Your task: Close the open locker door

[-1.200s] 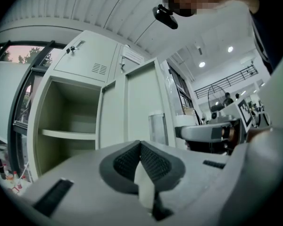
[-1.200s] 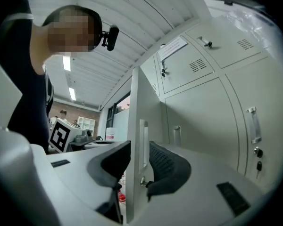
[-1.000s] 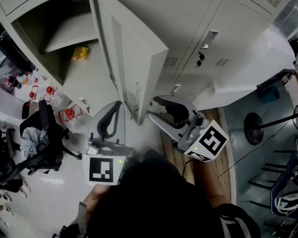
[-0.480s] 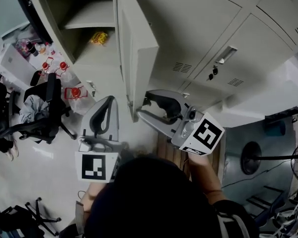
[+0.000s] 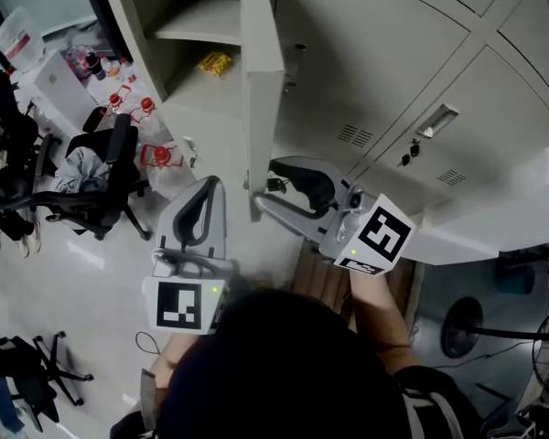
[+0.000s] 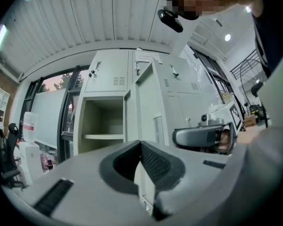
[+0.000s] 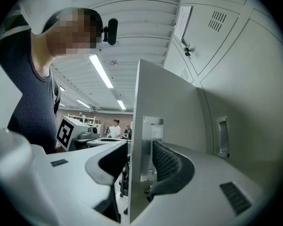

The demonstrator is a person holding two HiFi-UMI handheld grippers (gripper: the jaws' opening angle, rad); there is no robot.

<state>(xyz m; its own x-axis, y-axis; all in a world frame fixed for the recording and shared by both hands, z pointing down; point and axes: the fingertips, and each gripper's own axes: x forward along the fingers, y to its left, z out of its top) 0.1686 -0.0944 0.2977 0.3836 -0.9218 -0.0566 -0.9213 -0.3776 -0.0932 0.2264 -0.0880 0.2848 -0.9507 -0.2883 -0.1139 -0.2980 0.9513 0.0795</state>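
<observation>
Locker door [image 5: 261, 80] open, top cut off in head view

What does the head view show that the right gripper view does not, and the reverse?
Head view only: a yellow packet inside the locker, an office chair, red-capped bottles. Right gripper view only: ceiling lights and a distant person. Both: the open locker door, its edge between the right claw's jaws, which have just been opening.
</observation>
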